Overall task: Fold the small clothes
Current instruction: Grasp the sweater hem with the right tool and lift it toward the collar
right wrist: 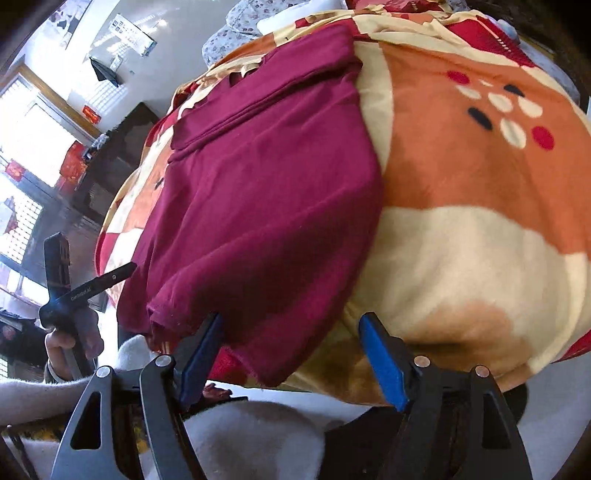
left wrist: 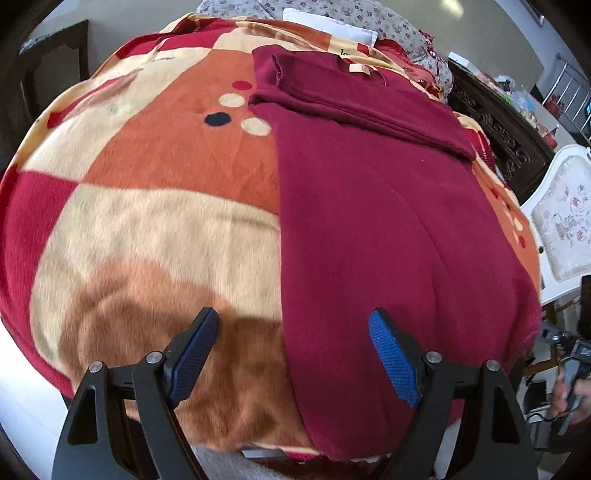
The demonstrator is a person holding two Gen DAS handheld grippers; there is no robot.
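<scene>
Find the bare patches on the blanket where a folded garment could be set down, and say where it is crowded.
Free: blanket between the maroon garment and the dots, in both views. Crowded: the garment's folded sleeves and the pillows beyond.

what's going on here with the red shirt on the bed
A person with a two-finger gripper in each hand is folding a maroon shirt laid on an orange, cream and red blanket. The sleeves are already folded across the top. Both the left gripper and the right gripper are open near the shirt's bottom hem, holding nothing, so the bottom fold is not yet done.
</scene>
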